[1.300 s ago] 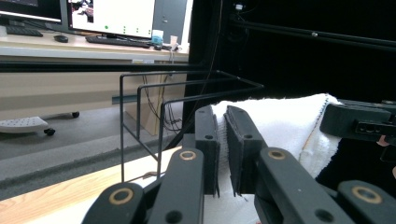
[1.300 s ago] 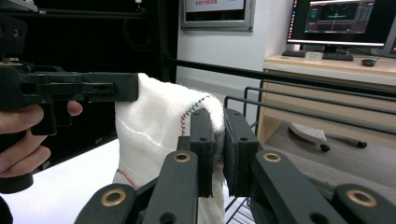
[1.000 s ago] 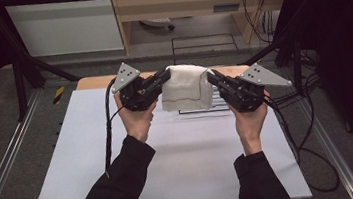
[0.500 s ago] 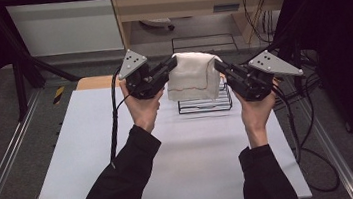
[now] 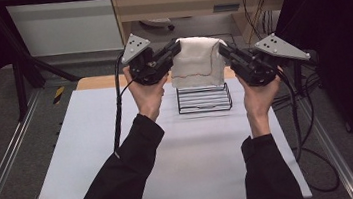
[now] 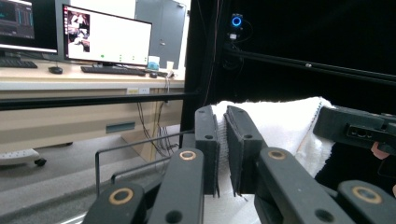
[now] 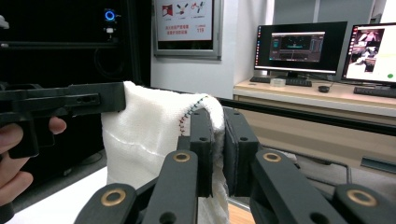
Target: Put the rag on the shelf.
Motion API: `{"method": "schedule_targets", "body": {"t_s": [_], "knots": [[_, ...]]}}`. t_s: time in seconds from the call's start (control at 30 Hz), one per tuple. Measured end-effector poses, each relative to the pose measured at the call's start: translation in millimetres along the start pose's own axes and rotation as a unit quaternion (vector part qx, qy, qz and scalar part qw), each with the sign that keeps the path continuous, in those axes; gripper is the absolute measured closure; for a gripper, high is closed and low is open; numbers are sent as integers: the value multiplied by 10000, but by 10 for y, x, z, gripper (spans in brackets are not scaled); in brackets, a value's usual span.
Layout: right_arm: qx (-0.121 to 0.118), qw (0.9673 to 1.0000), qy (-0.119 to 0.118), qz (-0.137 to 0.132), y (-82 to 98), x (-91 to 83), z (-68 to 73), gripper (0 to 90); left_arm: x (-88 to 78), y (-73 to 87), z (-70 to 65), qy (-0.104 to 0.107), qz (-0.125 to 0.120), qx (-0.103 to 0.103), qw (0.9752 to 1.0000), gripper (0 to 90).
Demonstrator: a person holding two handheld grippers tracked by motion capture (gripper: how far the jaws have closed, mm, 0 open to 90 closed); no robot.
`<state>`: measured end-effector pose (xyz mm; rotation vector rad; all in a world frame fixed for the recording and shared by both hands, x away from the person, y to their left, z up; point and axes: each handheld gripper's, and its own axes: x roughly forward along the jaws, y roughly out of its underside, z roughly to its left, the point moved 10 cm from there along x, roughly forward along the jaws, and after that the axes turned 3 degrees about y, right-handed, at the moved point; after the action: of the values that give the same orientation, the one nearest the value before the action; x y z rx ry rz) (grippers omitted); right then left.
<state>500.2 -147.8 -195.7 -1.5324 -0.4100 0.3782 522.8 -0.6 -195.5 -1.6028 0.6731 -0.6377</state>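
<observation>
Both tongs, left (image 5: 174,48) and right (image 5: 223,50), are rising, each clamped on a top corner of the white towel (image 5: 197,62), lifting it above the wire rack (image 5: 203,99) at the counter's (image 5: 95,154) far edge; next, spreading it flat.

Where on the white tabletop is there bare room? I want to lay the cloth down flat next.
The white tabletop is bare left of the person's left forearm, and again between both forearms in front of the black wire rack. It is crowded at the far edge: there the left gripper and right gripper hold the white towel above the rack.
</observation>
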Motion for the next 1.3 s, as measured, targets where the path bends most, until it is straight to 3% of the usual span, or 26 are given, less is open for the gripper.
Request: {"method": "schedule_targets", "body": {"t_s": [0.63,1.13,1.3], "knots": [[-16,9999,137,-89,-320,173,-168,836,222,-341,75,-93,-115,79,9999,831],[9,9998,160,-83,-439,390,-312,835,415,-464,221,-191,-145,10,9997,831],[-6,9999,147,-77,-459,453,-366,836,498,-503,267,-270,-104,102,9995,831]]}}
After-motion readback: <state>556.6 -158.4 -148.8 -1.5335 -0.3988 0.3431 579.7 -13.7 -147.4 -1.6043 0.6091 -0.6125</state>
